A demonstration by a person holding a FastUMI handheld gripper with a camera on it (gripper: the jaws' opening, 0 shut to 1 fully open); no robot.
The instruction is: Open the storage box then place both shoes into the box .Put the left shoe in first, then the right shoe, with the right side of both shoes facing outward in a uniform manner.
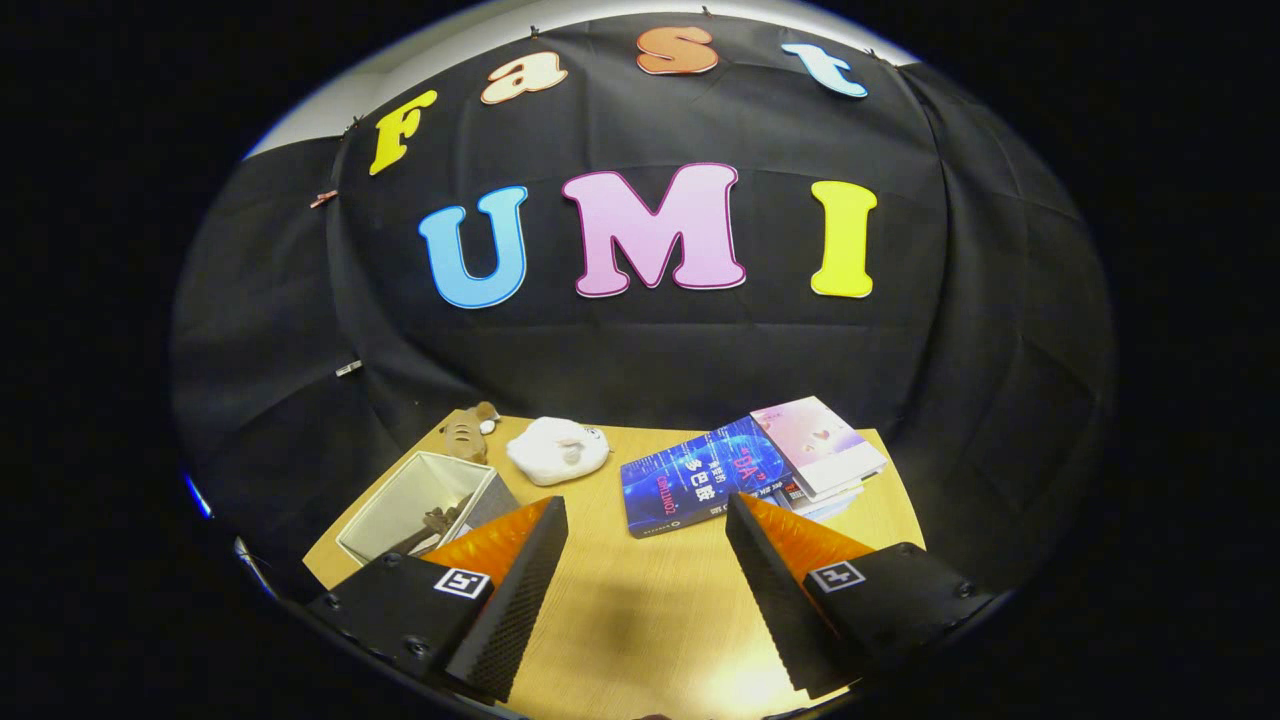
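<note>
Spanning most of the scene, light wooden table (640, 620), bare between the fingers. Gripper (645, 515) held above it, fingers spread wide apart, clamped on nothing. Near the table's left edge, just beyond the left finger, white open-topped rectangular storage box (400, 495) with something dark inside, too small to identify. Toward the far right corner, blue hardcover book (690, 480) touching a stack of pale books (825, 455). At the far edge, white plush toy (557, 450); beside it, small brown plush toy (468, 430).
</note>
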